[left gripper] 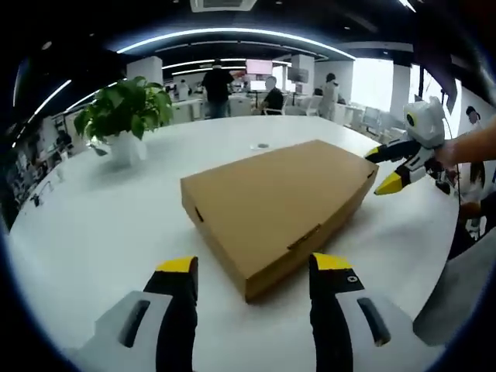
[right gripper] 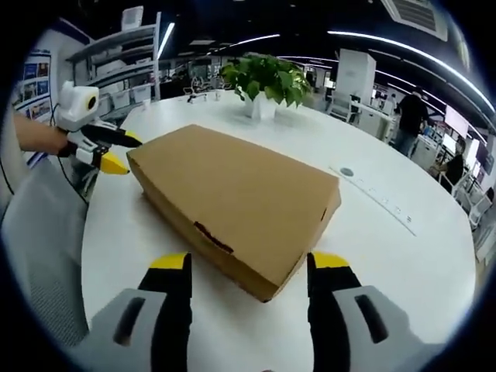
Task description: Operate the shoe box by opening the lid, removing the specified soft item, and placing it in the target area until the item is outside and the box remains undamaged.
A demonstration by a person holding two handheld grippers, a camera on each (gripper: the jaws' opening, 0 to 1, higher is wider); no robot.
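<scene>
A flat brown cardboard shoe box (left gripper: 279, 201) lies on the round white table (left gripper: 93, 225) with its lid down. My left gripper (left gripper: 254, 266) is open, its yellow-tipped jaws on either side of the box's near corner and just short of it. At the box's far right end, my right gripper (left gripper: 381, 169) hovers open, held by a hand. In the right gripper view the box (right gripper: 232, 201) fills the middle, and the right gripper (right gripper: 249, 262) is open in front of its near corner. At the box's far left corner the left gripper (right gripper: 124, 152) is open. The box's contents are hidden.
A potted green plant (left gripper: 124, 116) in a white pot stands on the table (right gripper: 387, 232) beyond the box, also seen as the plant (right gripper: 267, 85). Several people stand and sit at desks in the office behind. A grey-clothed body (right gripper: 43, 232) is at the table edge.
</scene>
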